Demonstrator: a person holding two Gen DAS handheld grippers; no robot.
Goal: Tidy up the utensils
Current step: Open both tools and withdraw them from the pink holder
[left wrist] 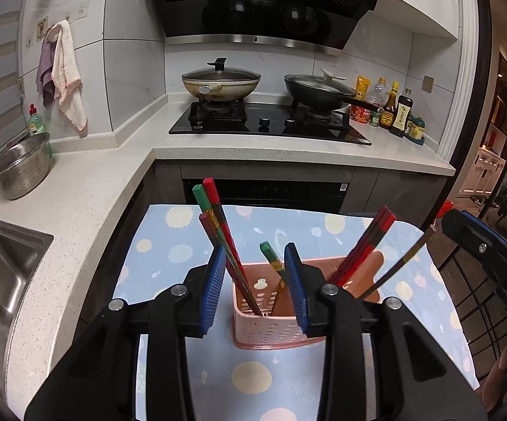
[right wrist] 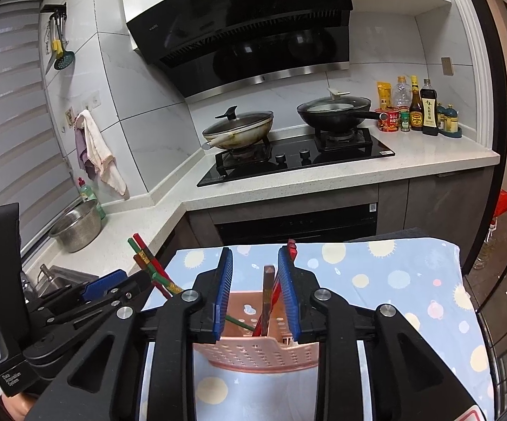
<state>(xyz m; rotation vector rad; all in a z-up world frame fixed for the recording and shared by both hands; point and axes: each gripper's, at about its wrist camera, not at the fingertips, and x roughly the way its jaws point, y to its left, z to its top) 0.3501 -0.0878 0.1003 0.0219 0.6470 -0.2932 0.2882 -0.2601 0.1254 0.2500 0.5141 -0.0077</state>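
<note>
Straddling the pink holder [left wrist: 274, 319], your left gripper [left wrist: 255, 289] and right gripper [right wrist: 255, 293] both gape wide, gripping nothing. Chopsticks [left wrist: 218, 231] lean at 11 and 1 o'clock, sorted by compartment, apparently. Holder sits on the dotted cloth [left wrist: 253, 375].

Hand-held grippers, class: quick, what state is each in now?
Left hand-held gripper: open, holding nothing.
Right hand-held gripper: open, holding nothing.

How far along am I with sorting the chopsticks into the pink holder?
Nearly done, it seems. The chopsticks in view all stand in the pink holder on the blue cloth; none lie loose on it. The left gripper and right gripper are both open, holding nothing. What's left looks like backing away.
</note>
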